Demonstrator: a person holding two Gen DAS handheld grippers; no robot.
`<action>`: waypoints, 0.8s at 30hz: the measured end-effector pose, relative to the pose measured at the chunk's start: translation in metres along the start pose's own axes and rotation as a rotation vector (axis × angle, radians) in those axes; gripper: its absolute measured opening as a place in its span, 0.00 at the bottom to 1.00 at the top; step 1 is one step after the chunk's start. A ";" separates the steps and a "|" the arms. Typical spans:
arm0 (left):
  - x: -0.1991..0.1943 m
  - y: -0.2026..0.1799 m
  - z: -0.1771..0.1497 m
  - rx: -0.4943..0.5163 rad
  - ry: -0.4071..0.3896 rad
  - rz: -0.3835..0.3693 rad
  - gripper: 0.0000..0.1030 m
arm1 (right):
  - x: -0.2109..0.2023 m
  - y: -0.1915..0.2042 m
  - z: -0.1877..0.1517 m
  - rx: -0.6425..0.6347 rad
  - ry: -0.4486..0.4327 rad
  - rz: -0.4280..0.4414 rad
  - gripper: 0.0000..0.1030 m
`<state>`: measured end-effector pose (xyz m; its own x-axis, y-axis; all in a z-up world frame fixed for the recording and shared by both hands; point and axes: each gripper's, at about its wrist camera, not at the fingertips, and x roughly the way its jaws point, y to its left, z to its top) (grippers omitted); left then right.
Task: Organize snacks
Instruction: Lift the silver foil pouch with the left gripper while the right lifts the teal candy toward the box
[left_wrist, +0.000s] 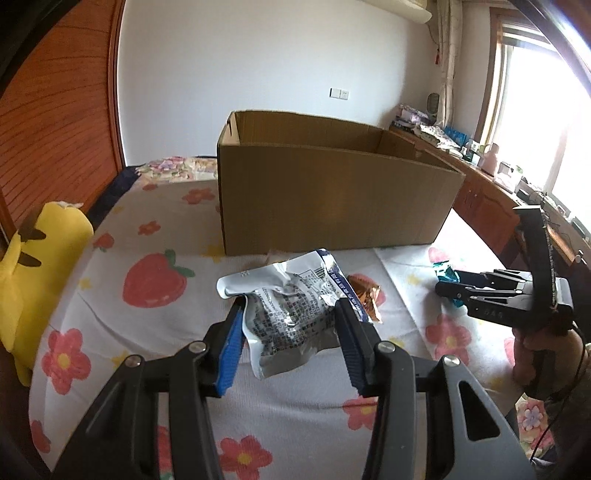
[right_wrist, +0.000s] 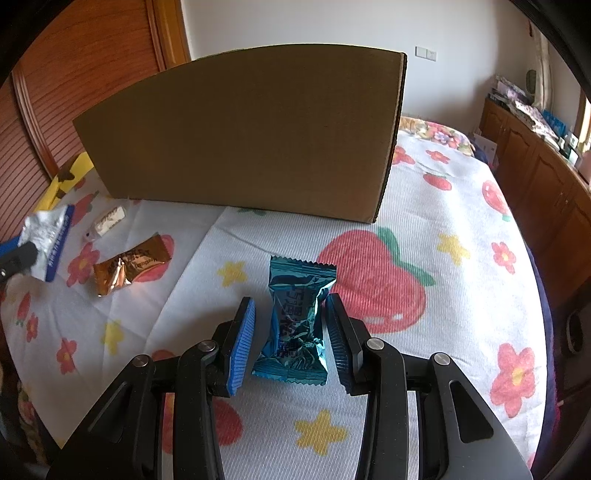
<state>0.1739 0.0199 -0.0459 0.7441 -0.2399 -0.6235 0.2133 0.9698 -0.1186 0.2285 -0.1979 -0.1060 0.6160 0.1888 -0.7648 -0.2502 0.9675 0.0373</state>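
A crumpled silver snack packet (left_wrist: 288, 314) with a blue edge is raised off the flowered bedsheet (left_wrist: 155, 229), and my left gripper (left_wrist: 291, 301) is shut on it, blue pads pressing both sides. The same silver packet (right_wrist: 46, 236) shows at the far left of the right wrist view. My right gripper (right_wrist: 290, 299) is shut on a teal foil packet (right_wrist: 295, 325), which stands between its fingers. From the left wrist view that right gripper (left_wrist: 443, 288) is at the right. A gold wrapper (right_wrist: 129, 267) and a small white candy (right_wrist: 109, 221) lie on the sheet. An open cardboard box (left_wrist: 332, 199) stands behind them.
A yellow plush toy (left_wrist: 37, 266) lies at the bed's left edge. Wooden cabinets (left_wrist: 487, 206) with clutter on top run along the right under a window. A person's hand (left_wrist: 532, 354) holds the right gripper. A wooden slatted wall (right_wrist: 74, 74) is on the left.
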 end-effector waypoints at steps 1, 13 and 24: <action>-0.002 -0.001 0.001 0.003 -0.006 -0.001 0.45 | 0.000 0.001 0.000 0.000 0.000 -0.003 0.32; -0.014 -0.009 0.003 0.006 -0.027 -0.025 0.45 | -0.020 -0.014 0.005 0.048 -0.030 0.077 0.17; -0.028 -0.016 0.018 0.016 -0.076 -0.035 0.45 | -0.075 0.007 0.009 -0.024 -0.115 0.083 0.18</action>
<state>0.1611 0.0102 -0.0129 0.7818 -0.2771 -0.5586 0.2497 0.9600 -0.1267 0.1877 -0.2037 -0.0426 0.6738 0.2874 -0.6807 -0.3210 0.9436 0.0806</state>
